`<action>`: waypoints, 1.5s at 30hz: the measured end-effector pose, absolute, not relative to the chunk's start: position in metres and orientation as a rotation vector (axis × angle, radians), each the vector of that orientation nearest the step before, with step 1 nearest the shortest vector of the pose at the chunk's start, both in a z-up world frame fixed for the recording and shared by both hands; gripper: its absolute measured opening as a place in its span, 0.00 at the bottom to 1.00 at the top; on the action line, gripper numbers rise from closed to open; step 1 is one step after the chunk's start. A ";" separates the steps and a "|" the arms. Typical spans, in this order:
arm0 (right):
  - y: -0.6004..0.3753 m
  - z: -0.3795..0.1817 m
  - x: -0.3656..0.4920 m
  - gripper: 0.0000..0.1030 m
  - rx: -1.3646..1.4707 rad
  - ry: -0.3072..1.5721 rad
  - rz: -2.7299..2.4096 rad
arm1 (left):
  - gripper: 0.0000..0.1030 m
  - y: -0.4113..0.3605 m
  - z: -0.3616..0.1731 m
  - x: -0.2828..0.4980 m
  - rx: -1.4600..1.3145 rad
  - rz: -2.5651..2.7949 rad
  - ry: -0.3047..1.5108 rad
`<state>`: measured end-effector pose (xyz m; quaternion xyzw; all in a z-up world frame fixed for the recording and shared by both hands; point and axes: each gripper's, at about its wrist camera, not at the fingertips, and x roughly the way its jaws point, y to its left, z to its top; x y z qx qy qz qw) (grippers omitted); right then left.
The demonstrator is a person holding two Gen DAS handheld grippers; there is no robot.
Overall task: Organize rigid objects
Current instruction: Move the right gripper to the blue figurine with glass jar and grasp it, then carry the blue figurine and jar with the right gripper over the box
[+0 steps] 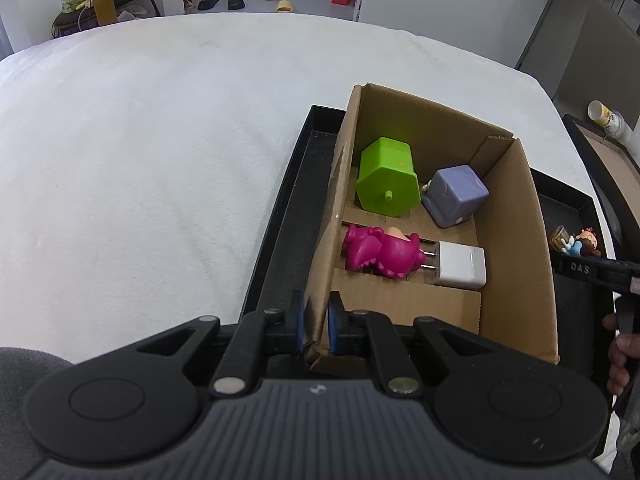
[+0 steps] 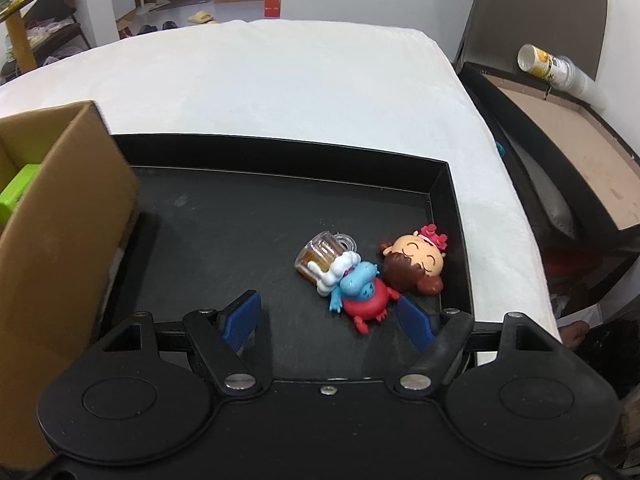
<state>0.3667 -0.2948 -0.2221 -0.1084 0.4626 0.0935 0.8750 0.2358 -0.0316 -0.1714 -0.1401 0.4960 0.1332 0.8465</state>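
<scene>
**Cardboard box pinned by the left claw, right claw lining up on the last toys**

Cardboard box (image 1: 516, 240) sits in the black tray (image 2: 280, 148), and the left gripper (image 1: 316, 320) is pinched onto its near wall, pads either side of the edge. Looks like it's just steadying the box. Ahead of that claw, inside the box: green block (image 1: 386, 178), purple cube (image 1: 456, 194), magenta figure (image 1: 380, 252) and white charger (image 1: 460, 268).

Right gripper (image 2: 328, 316) is spread wide and holding nothing. Just ahead of it, toward its right finger, lie the blue-and-red figure (image 2: 362, 290), the little glass mug (image 2: 320, 256) and the girl figure (image 2: 416, 264), all bunched and touching.

My guess: sorting is past halfway, next up is grabbing one of these three. Tricky bit is they're clumped, and the tray wall is close on the claw's right. Plenty of open tray floor to its left, up to the box.
</scene>
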 end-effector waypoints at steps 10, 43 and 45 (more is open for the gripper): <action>-0.292 -0.228 0.378 0.60 -0.183 0.977 0.218 | 0.10 -0.031 -0.172 0.236 -0.299 0.282 1.046; -0.272 -0.165 0.312 0.56 -0.146 0.896 0.302 | 0.10 -0.031 -0.172 0.233 -0.310 0.266 1.038; -0.267 -0.159 0.310 0.56 -0.152 0.884 0.313 | 0.10 -0.031 -0.172 0.233 -0.313 0.263 1.037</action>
